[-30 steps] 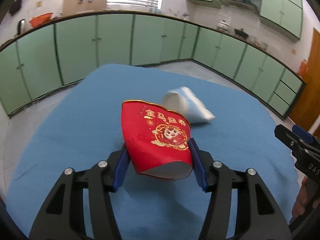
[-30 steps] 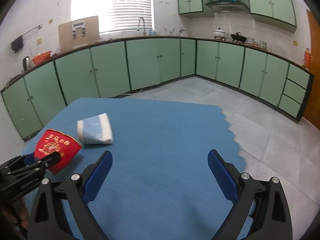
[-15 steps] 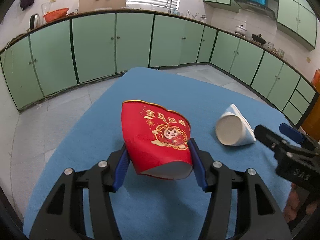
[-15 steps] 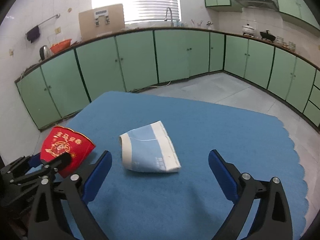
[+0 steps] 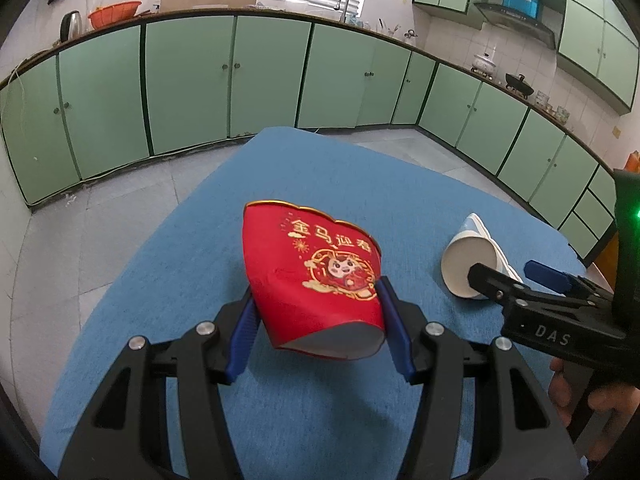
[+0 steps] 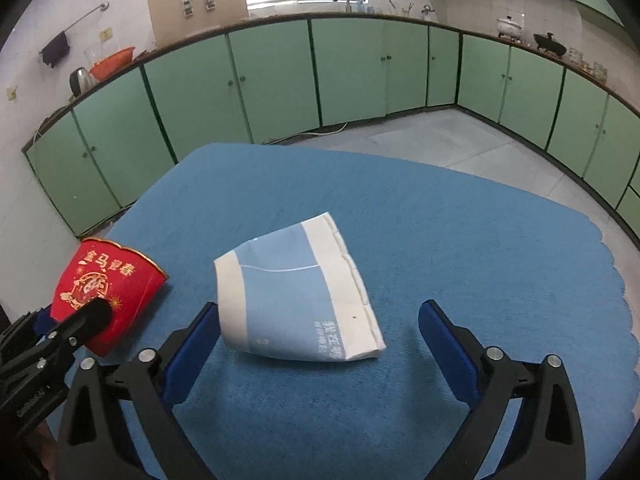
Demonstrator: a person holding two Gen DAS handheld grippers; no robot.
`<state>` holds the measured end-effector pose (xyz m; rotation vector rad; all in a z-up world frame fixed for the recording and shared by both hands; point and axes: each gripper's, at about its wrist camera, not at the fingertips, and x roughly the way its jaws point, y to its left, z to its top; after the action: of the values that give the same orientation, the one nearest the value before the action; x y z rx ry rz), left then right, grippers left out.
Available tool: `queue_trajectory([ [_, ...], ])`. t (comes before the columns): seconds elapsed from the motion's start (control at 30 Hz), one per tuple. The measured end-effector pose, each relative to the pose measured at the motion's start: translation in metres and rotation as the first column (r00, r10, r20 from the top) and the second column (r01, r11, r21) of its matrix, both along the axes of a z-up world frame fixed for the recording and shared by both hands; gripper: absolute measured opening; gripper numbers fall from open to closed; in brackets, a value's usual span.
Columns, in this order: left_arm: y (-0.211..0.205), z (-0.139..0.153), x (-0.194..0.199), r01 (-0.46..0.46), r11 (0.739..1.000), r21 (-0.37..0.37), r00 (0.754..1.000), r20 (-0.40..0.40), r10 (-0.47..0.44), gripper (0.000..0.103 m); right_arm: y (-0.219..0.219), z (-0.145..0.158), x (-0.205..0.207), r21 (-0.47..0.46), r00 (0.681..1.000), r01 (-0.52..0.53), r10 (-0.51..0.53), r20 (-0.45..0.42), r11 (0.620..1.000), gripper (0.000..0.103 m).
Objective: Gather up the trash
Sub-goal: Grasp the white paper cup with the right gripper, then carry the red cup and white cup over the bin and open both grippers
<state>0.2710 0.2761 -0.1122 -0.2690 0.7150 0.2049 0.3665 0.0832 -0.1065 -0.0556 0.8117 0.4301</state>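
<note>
Left gripper [image 5: 316, 332] clamped on red cup [image 5: 316, 280], held over blue cloth [image 6: 440, 240]. Right gripper [image 6: 320, 340] jaws closing, wide, blue cup [image 6: 296, 300] lying crushed on the cloth between them, pads not pressing yet.

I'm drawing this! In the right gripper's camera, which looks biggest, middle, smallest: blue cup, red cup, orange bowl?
1. Blue cup
2. Red cup, partly hidden by the other gripper
3. Orange bowl; it's far away, so its real size is unsure.

Red cup [image 5: 316, 276] reads "金马迎春"; right gripper [image 5: 516, 284] "DAS".
</note>
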Motion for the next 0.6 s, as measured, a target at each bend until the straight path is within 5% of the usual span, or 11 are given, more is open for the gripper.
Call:
queue_trajectory([
  [0.07,-0.001,0.0,0.001,0.002,1.0,0.003,1.0,-0.002,-0.002,0.054,-0.001,-0.001,-0.001,0.004,1.0,-0.013,0.013,-0.008,1.0,0.073],
  [0.6,-0.035,0.013,-0.012,0.056,0.998,0.016,0.998,0.026,-0.057,0.054,-0.043,0.015,-0.049,0.021,0.999,0.015,-0.016,0.03,1.0,0.072],
])
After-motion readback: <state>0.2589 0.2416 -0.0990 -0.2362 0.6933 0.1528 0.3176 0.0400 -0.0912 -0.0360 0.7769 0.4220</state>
